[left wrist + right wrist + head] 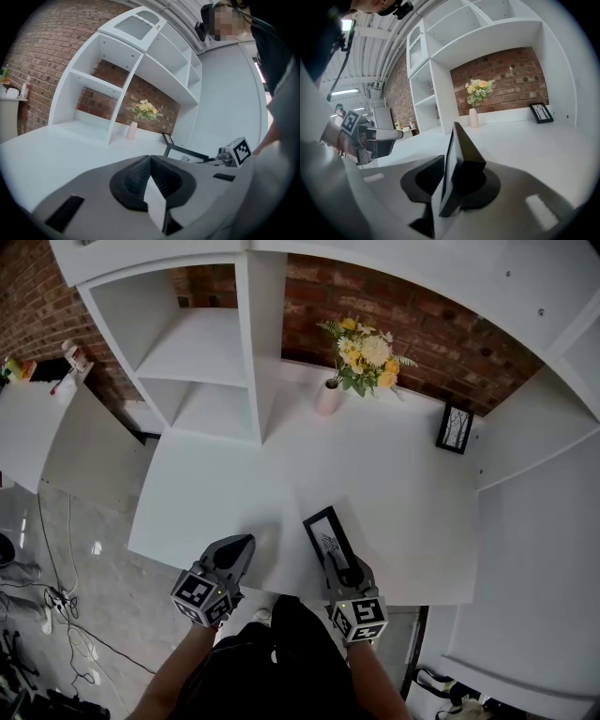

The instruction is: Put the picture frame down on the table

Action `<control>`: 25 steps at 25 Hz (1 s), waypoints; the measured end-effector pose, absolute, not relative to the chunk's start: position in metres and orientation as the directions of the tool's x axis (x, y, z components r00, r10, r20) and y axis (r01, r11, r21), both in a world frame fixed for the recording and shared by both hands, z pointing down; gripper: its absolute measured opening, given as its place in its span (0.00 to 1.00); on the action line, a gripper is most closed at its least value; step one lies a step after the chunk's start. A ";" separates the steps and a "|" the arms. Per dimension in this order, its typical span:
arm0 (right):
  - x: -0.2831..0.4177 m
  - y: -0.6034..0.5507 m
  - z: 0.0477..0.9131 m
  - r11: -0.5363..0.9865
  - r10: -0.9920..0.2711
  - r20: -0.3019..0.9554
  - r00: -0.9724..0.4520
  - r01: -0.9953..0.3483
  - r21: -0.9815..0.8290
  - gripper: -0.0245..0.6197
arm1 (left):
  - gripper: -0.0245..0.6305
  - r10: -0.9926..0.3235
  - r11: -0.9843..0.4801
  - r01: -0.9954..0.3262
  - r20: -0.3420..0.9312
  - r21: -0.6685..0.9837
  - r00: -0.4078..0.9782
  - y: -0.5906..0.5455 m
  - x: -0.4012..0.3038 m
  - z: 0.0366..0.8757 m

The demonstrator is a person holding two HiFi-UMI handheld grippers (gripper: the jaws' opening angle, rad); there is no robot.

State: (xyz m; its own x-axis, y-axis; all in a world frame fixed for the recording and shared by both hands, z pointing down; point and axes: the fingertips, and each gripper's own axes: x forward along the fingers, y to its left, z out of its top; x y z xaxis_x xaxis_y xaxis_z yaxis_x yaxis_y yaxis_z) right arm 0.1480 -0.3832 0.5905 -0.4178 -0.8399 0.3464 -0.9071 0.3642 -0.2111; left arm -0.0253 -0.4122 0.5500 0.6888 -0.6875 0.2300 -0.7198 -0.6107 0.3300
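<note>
A black picture frame (328, 535) with a white print is held over the near edge of the white table (394, 493). My right gripper (343, 570) is shut on its near end; in the right gripper view the frame (457, 159) stands on edge between the jaws. The frame (187, 153) also shows from the left gripper view, to the right. My left gripper (234, 554) hovers over the table's near edge to the left of the frame, shut with nothing in it; its jaws (149, 180) meet at the tip.
A pink vase of yellow and white flowers (361, 362) stands at the back of the table. A second small black frame (455, 429) leans at the back right. White shelving (202, 352) rises at the back left. Cables (56, 606) lie on the floor at left.
</note>
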 end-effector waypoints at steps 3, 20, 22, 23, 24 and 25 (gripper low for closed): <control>0.159 -0.388 0.589 0.337 -0.853 0.352 -0.386 -0.921 -0.194 0.19 | 0.03 -0.687 -0.614 -0.717 0.225 0.330 0.691 -0.415 -0.023 0.549; 0.184 -0.390 0.618 0.255 -0.825 0.483 -0.292 -0.956 -0.142 0.37 | 0.03 -0.681 -0.616 -0.712 0.226 0.336 0.696 -0.422 -0.022 0.550; 0.177 -0.392 0.619 0.269 -0.818 0.489 -0.303 -0.953 -0.140 0.37 | 0.03 -0.686 -0.611 -0.715 0.225 0.340 0.692 -0.423 -0.024 0.550; 0.173 -0.393 0.620 0.276 -0.815 0.491 -0.309 -0.951 -0.139 0.37 | 0.03 -0.687 -0.609 -0.716 0.224 0.341 0.691 -0.423 -0.025 0.550; 0.169 -0.394 0.620 0.283 -0.812 0.492 -0.314 -0.949 -0.139 0.37 | 0.03 -0.689 -0.607 -0.717 0.224 0.342 0.690 -0.424 -0.026 0.550; 0.167 -0.395 0.620 0.287 -0.811 0.492 -0.317 -0.948 -0.139 0.37 | 0.03 -0.691 -0.605 -0.719 0.223 0.342 0.688 -0.424 -0.028 0.550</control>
